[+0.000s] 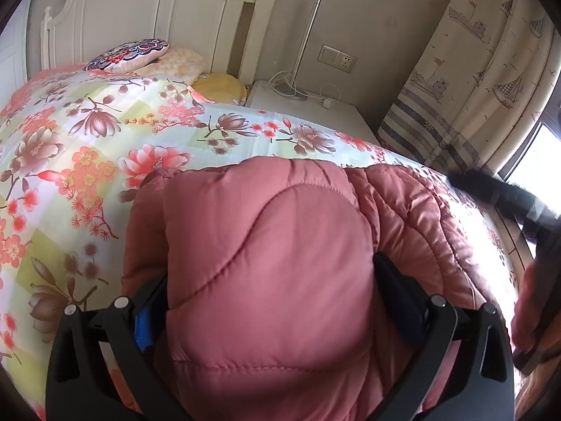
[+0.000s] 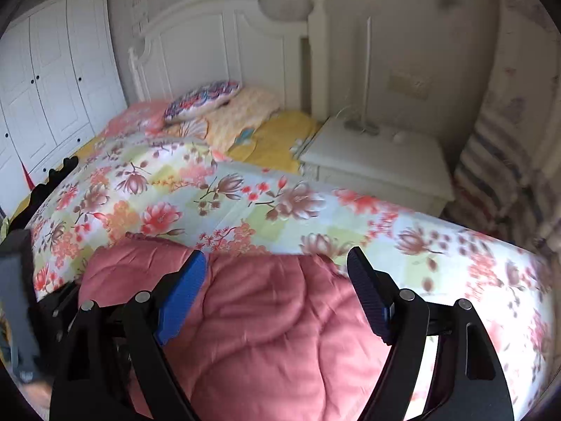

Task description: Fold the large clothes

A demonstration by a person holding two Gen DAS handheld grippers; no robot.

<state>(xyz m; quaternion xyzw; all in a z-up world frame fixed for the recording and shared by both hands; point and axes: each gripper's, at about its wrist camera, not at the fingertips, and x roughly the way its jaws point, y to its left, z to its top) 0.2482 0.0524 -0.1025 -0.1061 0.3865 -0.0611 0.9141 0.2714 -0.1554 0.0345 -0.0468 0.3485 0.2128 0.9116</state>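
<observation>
A pink quilted jacket [image 1: 266, 245] lies bunched on the floral bedspread [image 1: 87, 161] at the near side of the bed. In the left wrist view a thick fold of it bulges up between the fingers of my left gripper [image 1: 268, 270], whose pads press into it from both sides. In the right wrist view the same jacket [image 2: 273, 329] lies below my right gripper [image 2: 277, 254], which is open. Its blue pad [image 2: 186, 291] and dark pad [image 2: 366, 294] stand well apart, with nothing pinched between them.
Pillows [image 2: 203, 101] and a white headboard [image 2: 217, 45] are at the far end of the bed. A white nightstand [image 2: 371, 161] with a lamp stands to the right, a patterned curtain [image 1: 484, 70] beyond it, and a white wardrobe [image 2: 52, 77] to the left. A blurred dark shape [image 1: 491, 189] crosses the right edge.
</observation>
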